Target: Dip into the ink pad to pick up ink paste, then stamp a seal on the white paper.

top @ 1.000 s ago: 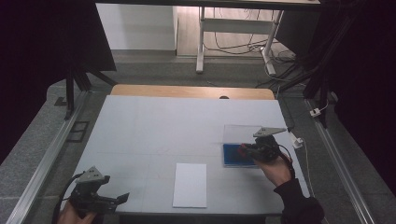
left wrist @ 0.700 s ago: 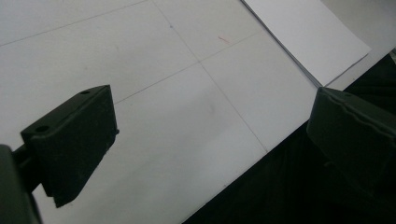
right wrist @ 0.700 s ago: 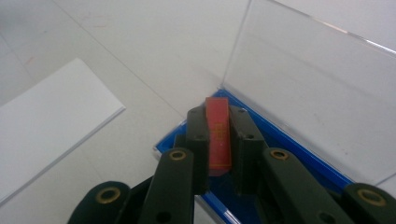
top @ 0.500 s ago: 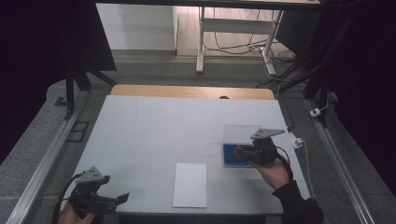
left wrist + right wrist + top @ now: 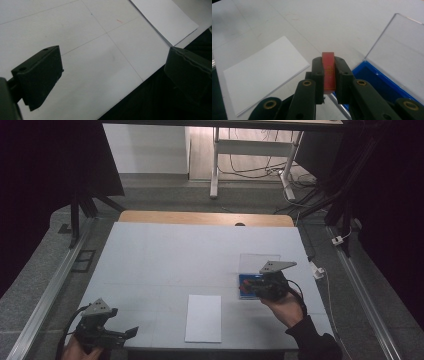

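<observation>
The right claw (image 5: 328, 75) is clamped tight on a small flat red block with faint gold marks (image 5: 329, 72), which stands on edge between its two black pads and sticks up past their tips. Just beside this claw, on its far side in the right gripper view, lies an open blue tray with a clear plastic lid (image 5: 384, 82) (the lid tilted back). A white rectangular sheet of paper (image 5: 265, 71) lies flat on the pale bench (image 5: 317, 22) on its other side. The left claw (image 5: 112, 75) is spread wide and holds nothing, over the bench's near edge
</observation>
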`<state>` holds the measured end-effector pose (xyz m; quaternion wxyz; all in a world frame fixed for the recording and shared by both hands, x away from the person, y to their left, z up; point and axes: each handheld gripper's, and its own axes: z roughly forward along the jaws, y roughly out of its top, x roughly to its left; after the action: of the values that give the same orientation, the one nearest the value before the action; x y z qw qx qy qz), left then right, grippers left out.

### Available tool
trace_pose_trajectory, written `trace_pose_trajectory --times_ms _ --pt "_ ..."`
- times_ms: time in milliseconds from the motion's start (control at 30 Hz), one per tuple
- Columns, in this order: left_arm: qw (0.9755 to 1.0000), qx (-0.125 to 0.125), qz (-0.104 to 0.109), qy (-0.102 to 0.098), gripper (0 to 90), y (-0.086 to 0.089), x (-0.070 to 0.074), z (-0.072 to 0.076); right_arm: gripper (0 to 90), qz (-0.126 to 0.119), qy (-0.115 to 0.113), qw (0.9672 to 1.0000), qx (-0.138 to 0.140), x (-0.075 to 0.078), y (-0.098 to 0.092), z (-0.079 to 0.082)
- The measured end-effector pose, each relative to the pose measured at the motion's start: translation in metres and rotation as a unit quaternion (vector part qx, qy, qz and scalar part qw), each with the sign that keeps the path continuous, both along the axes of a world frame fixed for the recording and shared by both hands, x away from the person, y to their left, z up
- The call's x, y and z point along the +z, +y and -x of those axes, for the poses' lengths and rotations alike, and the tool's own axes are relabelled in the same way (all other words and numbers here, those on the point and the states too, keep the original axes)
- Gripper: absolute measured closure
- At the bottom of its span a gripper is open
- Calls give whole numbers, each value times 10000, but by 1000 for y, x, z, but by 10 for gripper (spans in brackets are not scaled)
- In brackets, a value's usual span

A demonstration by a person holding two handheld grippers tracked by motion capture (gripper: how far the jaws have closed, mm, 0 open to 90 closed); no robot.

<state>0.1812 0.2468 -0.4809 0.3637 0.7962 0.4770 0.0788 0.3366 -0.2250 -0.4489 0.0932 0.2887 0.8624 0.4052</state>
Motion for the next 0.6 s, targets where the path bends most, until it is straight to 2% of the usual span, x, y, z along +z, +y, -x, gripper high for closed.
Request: trace_pose_trajectory --times_ms 300,600 --pt "10000 4 -6 0 22 0 0 0 792 -49 42 9996 263 1 15 8" --pt "10000 -2 -7 -7 22 0 0 0 792 -91 79 9992 383 1 23 11"
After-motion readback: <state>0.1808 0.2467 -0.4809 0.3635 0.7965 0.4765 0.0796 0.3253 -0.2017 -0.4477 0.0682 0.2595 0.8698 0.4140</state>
